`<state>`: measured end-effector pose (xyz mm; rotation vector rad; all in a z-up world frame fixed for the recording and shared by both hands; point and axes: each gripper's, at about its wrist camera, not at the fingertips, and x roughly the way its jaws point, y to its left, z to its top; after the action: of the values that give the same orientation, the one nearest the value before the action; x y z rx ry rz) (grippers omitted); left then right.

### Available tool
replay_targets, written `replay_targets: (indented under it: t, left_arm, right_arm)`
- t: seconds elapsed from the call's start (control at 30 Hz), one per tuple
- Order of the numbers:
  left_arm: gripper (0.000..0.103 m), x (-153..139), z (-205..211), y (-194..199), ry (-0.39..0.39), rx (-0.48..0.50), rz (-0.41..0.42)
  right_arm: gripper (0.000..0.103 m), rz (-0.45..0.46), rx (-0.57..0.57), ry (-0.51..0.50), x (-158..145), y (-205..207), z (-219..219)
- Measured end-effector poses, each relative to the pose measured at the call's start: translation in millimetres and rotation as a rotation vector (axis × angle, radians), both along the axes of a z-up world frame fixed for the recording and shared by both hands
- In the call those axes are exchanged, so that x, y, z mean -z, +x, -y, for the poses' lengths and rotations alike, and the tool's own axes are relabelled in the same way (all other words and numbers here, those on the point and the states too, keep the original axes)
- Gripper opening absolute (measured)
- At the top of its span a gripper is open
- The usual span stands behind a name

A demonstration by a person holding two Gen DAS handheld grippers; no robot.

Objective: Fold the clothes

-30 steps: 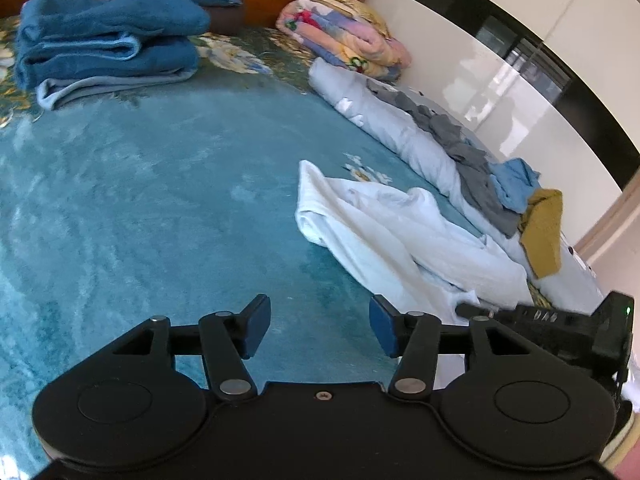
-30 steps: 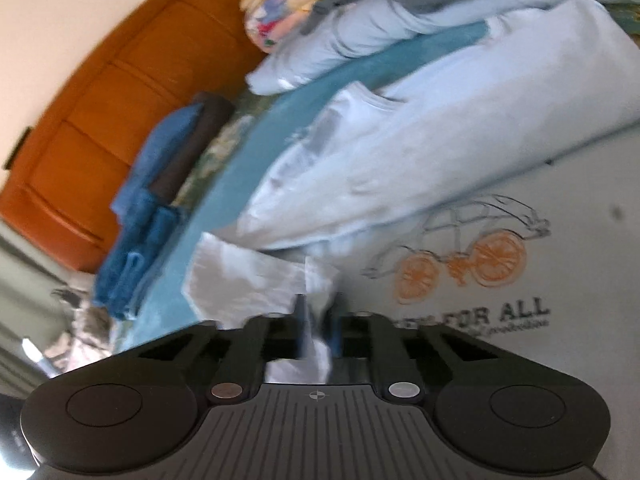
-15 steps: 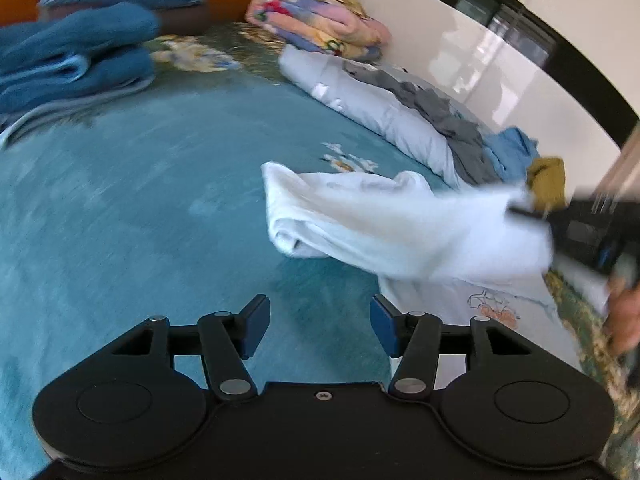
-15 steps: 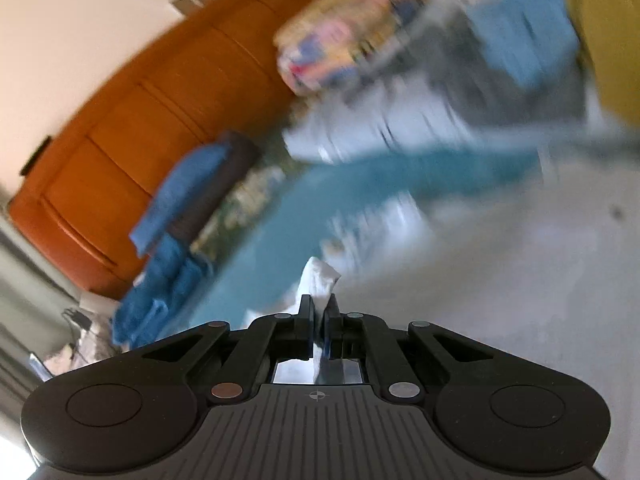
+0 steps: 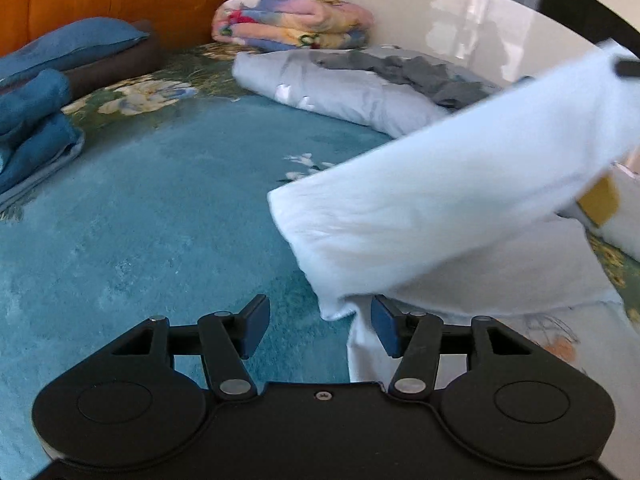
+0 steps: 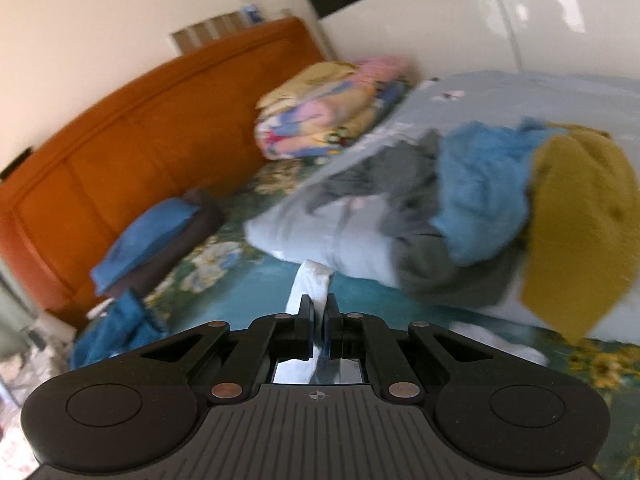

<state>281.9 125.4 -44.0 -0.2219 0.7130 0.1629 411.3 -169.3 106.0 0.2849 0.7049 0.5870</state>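
White shirt (image 5: 460, 200) is pinched at one edge in the closed right gripper (image 6: 319, 314) and hangs partly lifted over the bed (image 5: 140, 220). A free hem should be taken by the half-open, empty left gripper (image 5: 318, 326), then pulled taut. The shirt's print and far edge are cut off and blurred.

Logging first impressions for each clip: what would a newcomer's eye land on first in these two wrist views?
First, the white garment, stretched in a slanted band across the right of the left wrist view above the teal bedspread, with the right gripper shut on a pinch of it. Next, the open, empty left gripper at that garment's lower edge. Behind, a heap of grey, blue and mustard clothes lies on a pale folded quilt along the wall.
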Motion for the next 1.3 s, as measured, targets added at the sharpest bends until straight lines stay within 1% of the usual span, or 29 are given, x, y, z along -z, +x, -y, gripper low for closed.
replay_targets:
  t: [0.07,0.17,0.23,0.43,0.53,0.6,0.77,0.8,0.87,0.93,1.03,1.1,1.17,1.23,1.3]
  left_arm:
    - [0.054,2.6,0.0,4.9,0.007,-0.034,-0.004]
    - [0.057,5.8,-0.1,6.8,0.031,-0.058,-0.008]
    - [0.057,6.2,-0.4,4.4,0.038,-0.071,-0.006]
    - [0.058,6.5,0.2,0.0,0.064,-0.056,-0.013]
    - [0.06,9.0,-1.3,-1.9,0.063,-0.054,-0.021]
    - [0.061,9.0,-1.2,-2.8,0.069,-0.048,-0.02]
    - [0.063,10.6,-4.5,-2.1,0.08,-0.048,-0.029]
    - [0.059,10.5,-5.9,-2.4,0.088,-0.064,-0.036]
    - [0.059,9.6,-9.7,-2.7,0.082,-0.084,-0.04]
    - [0.059,8.7,-12.5,-3.3,0.069,-0.079,-0.041]
    - [0.059,8.4,-11.4,-3.9,0.072,-0.067,-0.046]
    - [0.06,7.7,-10.0,-6.0,0.069,-0.058,-0.044]
    - [0.06,6.8,-9.1,-8.6,0.065,-0.047,-0.044]
    - [0.06,4.3,-11.4,-13.9,0.042,-0.042,-0.037]
    - [0.06,-1.1,-16.5,-21.3,0.002,-0.05,-0.004]
  right_arm:
    - [0.003,-0.008,0.036,-0.024,11.5,5.3,12.2]
    - [0.003,-0.061,0.09,-0.031,35.1,19.2,30.6]
    - [0.003,-0.083,0.109,-0.06,53.8,25.7,37.3]
    - [0.003,-0.211,0.179,-0.101,117.2,37.6,52.7]
    - [0.003,-0.259,0.198,-0.115,139.2,40.1,56.5]
    - [0.003,-0.27,0.205,-0.126,149.0,40.7,57.2]
    - [0.004,-0.293,0.218,-0.164,157.2,44.1,56.6]
    - [0.004,-0.302,0.229,-0.157,158.3,45.1,57.5]
    - [0.004,-0.289,0.239,-0.137,153.7,44.1,59.3]
    - [0.004,-0.282,0.24,-0.152,152.7,45.2,58.4]
    - [0.004,-0.291,0.254,-0.18,155.2,48.4,58.2]
    - [0.004,-0.303,0.245,-0.178,158.6,48.8,59.0]
    - [0.007,-0.296,0.234,-0.177,154.9,45.8,60.2]
    - [0.016,-0.289,0.224,-0.166,149.5,41.8,63.8]
    - [0.021,-0.266,0.216,-0.153,141.9,32.5,72.3]
